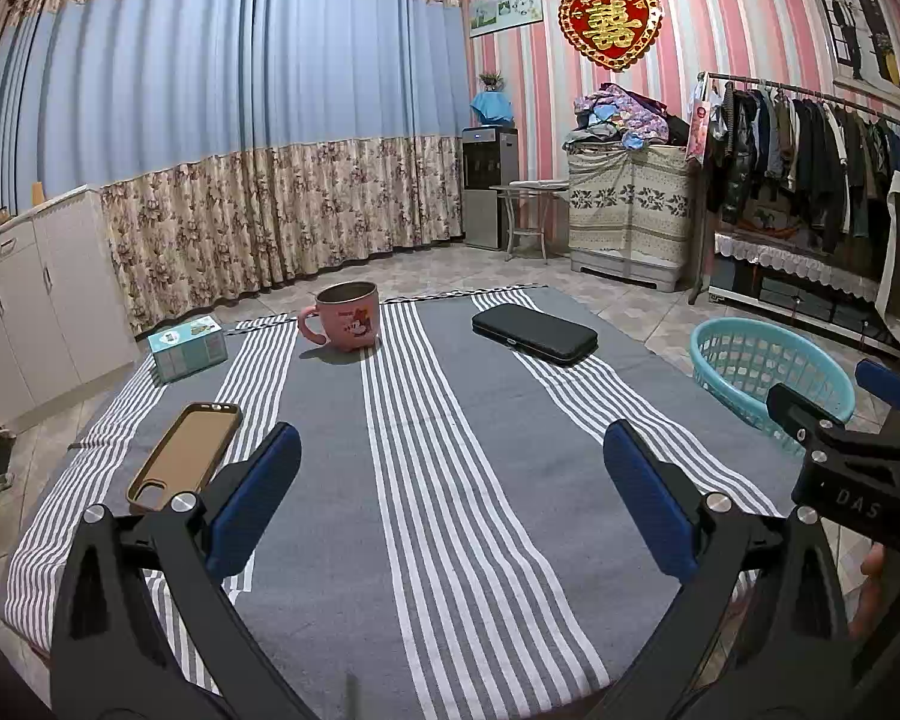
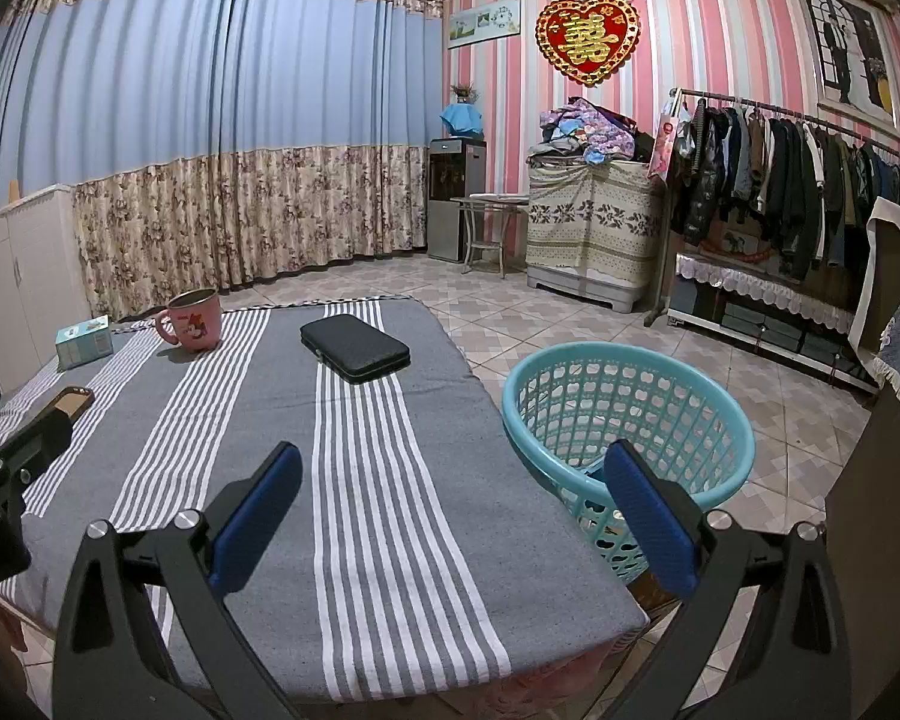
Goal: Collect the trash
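Left wrist view: left hand-held gripper (image 1: 452, 456) spread wide, nothing held, above striped table (image 1: 450, 540); phone case (image 1: 185, 455) near left finger, pink mug (image 1: 347, 317), tissue box (image 1: 187, 346), black case (image 1: 534, 333) farther back. Right wrist view: right hand-held gripper (image 2: 452, 474) also spread, nothing held, over table edge; teal basket (image 2: 627, 420) on floor just beside table, behind right finger.

basket (image 1: 744, 360) — near rim behind right gripper (image 1: 834, 420) | box (image 2: 84, 341) print — unreadable

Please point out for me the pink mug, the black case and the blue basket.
pink mug (image 1: 349, 324), left wrist view, on its front wall.
black case (image 2: 354, 348), right wrist view, on its top face.
blue basket (image 2: 708, 405), right wrist view, on its far rim.
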Demonstrator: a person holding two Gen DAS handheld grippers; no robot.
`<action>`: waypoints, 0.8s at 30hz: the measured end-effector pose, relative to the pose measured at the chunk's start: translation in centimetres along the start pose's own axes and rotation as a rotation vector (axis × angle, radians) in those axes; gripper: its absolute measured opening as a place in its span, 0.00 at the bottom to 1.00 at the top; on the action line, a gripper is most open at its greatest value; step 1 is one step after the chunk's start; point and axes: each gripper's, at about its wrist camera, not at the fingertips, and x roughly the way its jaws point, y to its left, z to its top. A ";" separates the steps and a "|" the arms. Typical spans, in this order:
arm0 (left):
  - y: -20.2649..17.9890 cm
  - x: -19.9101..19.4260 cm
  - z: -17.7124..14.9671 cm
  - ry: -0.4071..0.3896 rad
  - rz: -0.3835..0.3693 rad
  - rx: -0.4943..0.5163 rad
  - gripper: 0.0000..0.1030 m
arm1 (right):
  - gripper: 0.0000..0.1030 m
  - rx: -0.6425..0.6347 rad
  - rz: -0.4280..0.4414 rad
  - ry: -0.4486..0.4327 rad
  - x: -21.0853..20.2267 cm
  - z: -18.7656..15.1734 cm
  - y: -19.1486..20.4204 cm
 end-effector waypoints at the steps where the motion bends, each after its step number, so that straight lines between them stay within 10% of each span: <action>1: -0.1 0.0 -0.1 0.000 0.001 0.001 0.95 | 0.96 0.000 0.000 0.000 0.0 0.0 0.1; 24: -0.1 0.0 -0.1 -0.003 0.002 0.002 0.95 | 0.96 0.004 -0.001 0.002 0.0 0.0 0.1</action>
